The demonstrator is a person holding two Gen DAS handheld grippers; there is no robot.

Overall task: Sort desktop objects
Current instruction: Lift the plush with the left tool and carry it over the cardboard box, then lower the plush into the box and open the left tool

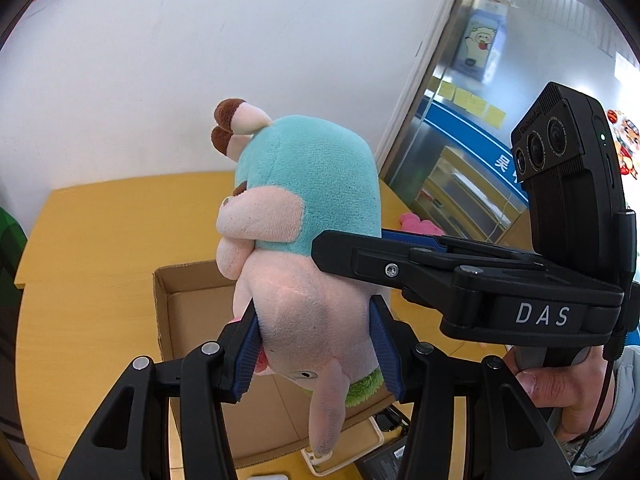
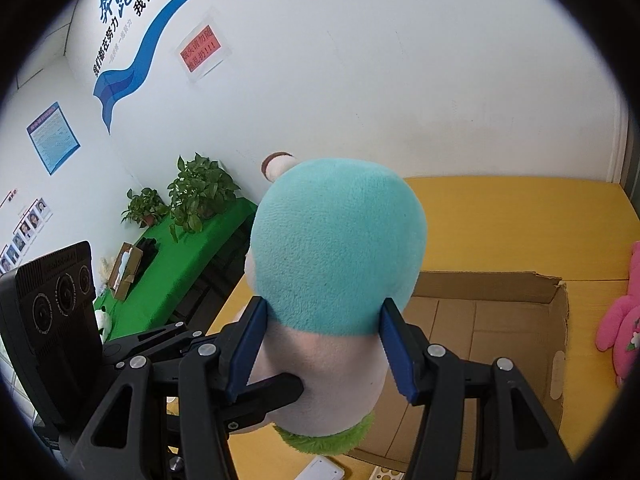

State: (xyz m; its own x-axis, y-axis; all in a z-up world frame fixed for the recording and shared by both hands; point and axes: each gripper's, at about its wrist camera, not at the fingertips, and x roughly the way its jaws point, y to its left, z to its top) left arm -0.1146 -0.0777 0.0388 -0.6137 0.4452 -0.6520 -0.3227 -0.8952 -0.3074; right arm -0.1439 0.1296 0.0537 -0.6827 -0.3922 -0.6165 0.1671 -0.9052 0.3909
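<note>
Grippers [image 1: 314,344] gripping plush [image 1: 312,184] above box [image 1: 164,312]

I'm looking into an office: slogan lettering [image 2: 120,4] and a blue notice [image 2: 53,137] on white walls, staff photos [image 2: 24,232], potted plants [image 2: 200,192].

The left gripper [image 1: 316,344] clamps the pink lower body of a plush toy [image 1: 304,216] between its 2 blue pads, the toy's teal half pointing up. The right gripper [image 1: 360,244] reaches in from the right and grips the toy too. Below lies an open cardboard box [image 1: 192,312] on a yellow table [image 1: 92,248].
</note>
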